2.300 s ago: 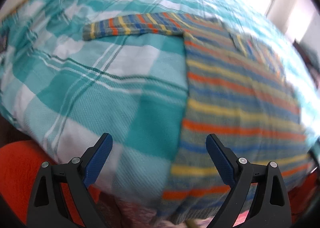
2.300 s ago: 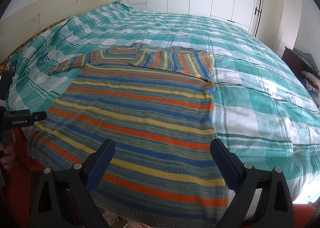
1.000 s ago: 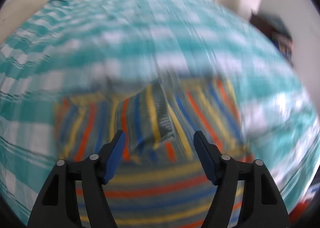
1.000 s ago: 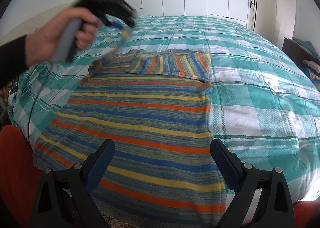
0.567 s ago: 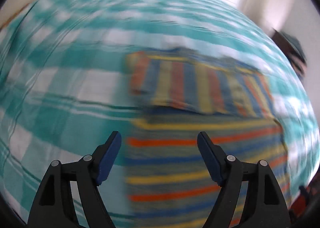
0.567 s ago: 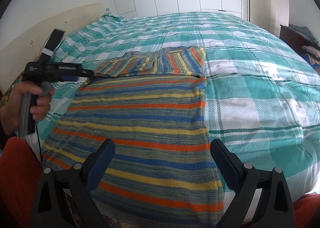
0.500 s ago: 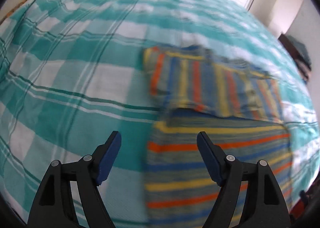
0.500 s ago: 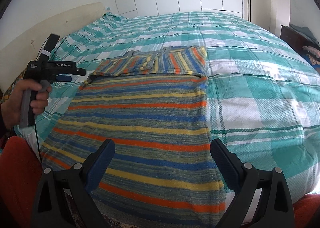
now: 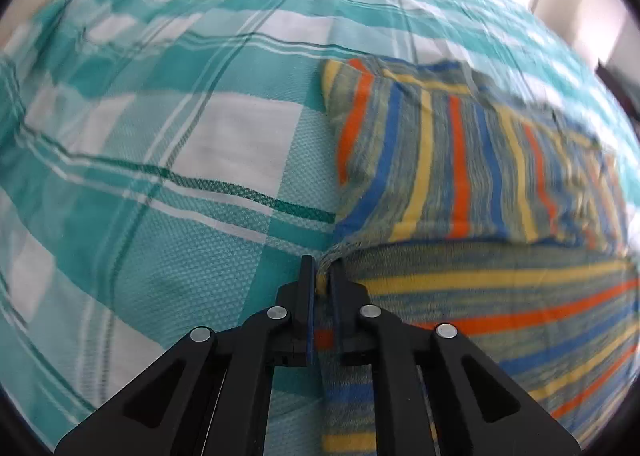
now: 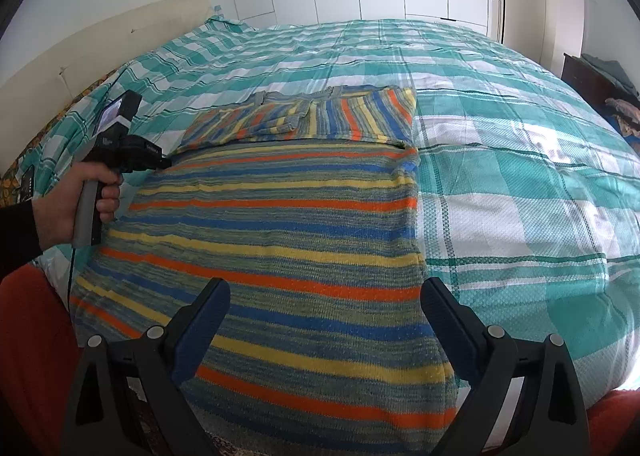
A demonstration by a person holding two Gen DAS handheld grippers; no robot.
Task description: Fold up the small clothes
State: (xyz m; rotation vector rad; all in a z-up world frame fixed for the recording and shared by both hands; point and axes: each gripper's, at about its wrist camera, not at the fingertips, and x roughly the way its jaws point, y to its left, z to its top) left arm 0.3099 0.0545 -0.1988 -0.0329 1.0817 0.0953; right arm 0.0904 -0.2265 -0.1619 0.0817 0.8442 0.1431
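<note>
I can read no text anywhere. The left hand-held gripper [image 10: 162, 162], at the left edge of the striped sweater [image 10: 280, 224], carries a small pale marking on its black body, too tiny and blurred for me to make out.

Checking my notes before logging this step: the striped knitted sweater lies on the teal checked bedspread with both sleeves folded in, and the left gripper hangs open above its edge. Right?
Not quite. The left gripper is not open: its jaws are closing on the edge of the striped knitted sweater, as the left wrist view shows. The rest holds: both sleeves are folded in, on the teal checked bedspread.
</note>
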